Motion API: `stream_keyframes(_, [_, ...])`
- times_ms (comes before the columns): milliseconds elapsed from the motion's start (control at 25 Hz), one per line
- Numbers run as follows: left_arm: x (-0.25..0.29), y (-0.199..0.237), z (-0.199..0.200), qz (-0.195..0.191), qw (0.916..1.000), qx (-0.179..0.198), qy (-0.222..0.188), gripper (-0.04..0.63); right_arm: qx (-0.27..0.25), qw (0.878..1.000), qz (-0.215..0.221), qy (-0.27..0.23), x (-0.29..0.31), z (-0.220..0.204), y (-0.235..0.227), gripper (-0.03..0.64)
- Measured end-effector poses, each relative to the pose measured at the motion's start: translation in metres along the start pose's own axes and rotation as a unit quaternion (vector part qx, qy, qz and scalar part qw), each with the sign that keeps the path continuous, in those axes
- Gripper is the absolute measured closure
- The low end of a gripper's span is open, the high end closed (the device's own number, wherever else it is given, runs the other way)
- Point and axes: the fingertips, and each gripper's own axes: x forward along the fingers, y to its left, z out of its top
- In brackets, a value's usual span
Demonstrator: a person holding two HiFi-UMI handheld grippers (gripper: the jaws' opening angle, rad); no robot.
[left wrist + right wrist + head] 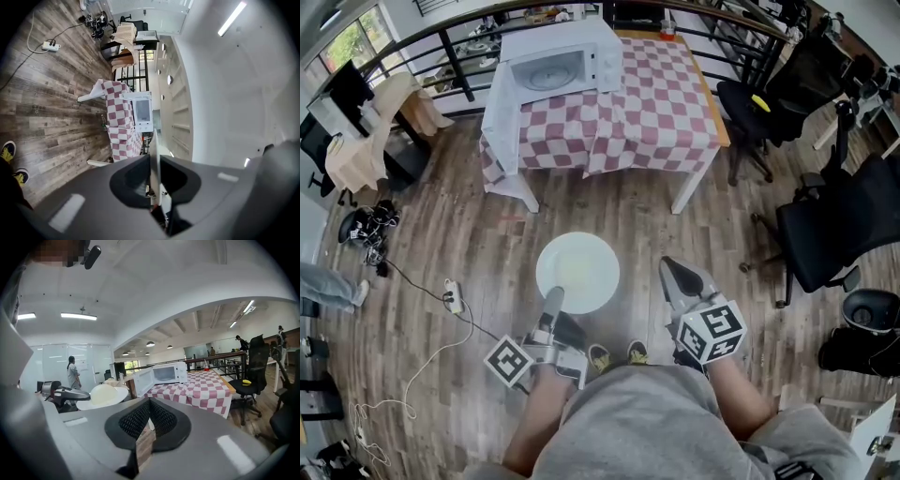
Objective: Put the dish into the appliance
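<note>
The microwave (558, 66) is your landmark. It sits at the left end of the worktop (661, 103) with the checked cloth. Its door (501, 111) hangs wide open to its left, so the cavity is ready to take the dish.

Well short of the microwave, out over the wooden floor, your left gripper (553, 300) has its jaws pinching the near rim of the white dish (577, 270). The left gripper view shows that rim edge-on, clamped between them. You hold it by the rim with the gripper level, so the dish rides flat and its far edge leads towards the cavity. The dish lies roughly in line with the microwave's mouth, which I judge leaves you a straight carry forward.

To the right of the dish, and just as far from the microwave, your right gripper (675, 278) tips slightly downward. Its jaws are pressed together on nothing, and it touches neither dish nor door. It looks parked as a spare, since the door needs no opening.

The carry looks barely begun, with the whole stretch of floor still between the dish and the microwave. A one-sided rim grip could let the dish sag, so go steadily.
</note>
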Motion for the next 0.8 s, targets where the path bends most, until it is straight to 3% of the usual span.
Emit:
stream_keyframes(400, [-0.01,0.006,0.034,-0.012,0.9999,-0.002,0.002,0.552,-0.004,1.0,0.001,0.002,0.022,-0.003,0.026,0.62])
stream_keyframes(800, [-0.023,0.015,0.043,-0.014,0.9998,-0.005,0.011,0.552,-0.008,1.0,-0.004,-0.002,0.018,-0.004,0.044,0.62])
